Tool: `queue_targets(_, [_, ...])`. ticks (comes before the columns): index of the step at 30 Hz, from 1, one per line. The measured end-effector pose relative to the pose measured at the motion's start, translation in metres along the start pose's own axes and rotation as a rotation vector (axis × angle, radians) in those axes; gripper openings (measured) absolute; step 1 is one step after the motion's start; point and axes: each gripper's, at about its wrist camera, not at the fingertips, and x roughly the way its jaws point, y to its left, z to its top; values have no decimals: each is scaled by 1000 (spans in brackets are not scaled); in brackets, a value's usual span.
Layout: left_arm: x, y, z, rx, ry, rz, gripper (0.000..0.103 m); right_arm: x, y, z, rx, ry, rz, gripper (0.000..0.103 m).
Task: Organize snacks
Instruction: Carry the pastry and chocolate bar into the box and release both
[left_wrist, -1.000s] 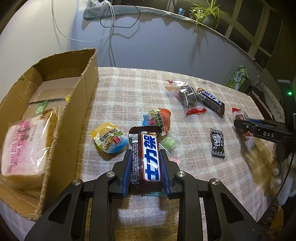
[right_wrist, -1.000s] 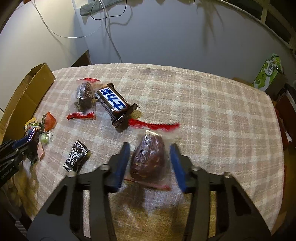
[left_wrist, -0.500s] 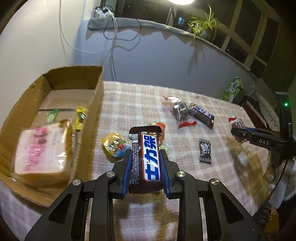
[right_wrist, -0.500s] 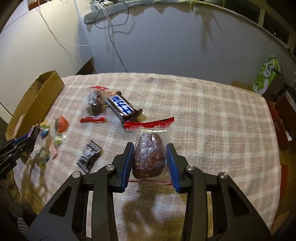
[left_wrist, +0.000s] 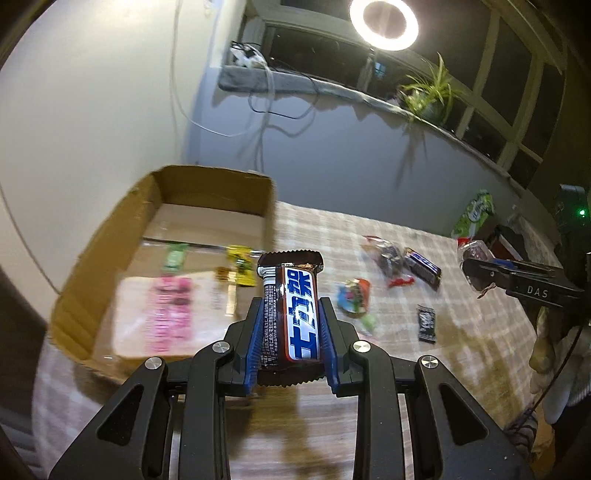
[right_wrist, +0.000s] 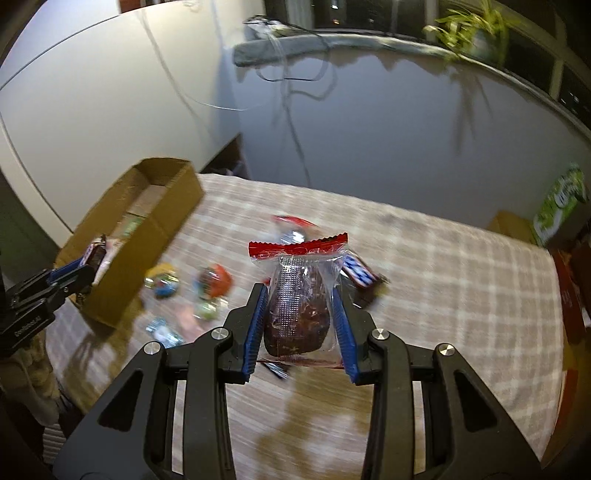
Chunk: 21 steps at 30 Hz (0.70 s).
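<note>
Chocolate bar up in the air, pinched along its long sides by the left claw, blue pads tight against the brown wrapper with the white and blue lettering facing up! The bar hangs above the near edge of the checked tabletop, just to the right of the cardboard box. Inside that box, a bread pack with pink print, a small yellow packet and a green one lie on the floor of it, all a bit blurred.

Over on the other side, the right claw is clamped on a clear bag with a red strip on top, a dark brown lump inside it, lifted clear of the cloth. From the left camera that same bag shows at the far right, in the black fingers.

Down on the tabletop: a second chocolate bar beside another clear bag with a dark lump, a small black sachet near the front, and a cluster of bright little packets, blue and orange, between the box and the sachet. A green carton stands at the far right edge.
</note>
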Motion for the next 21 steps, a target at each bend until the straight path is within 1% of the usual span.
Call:
queue_targets(11, [-14,51,2,-54,-28,65,27,26,79,36,-108,-14,89,38])
queue_targets(21, [-14,80,3,-88,-32,95,27,55,139,55,-177,11,162,38])
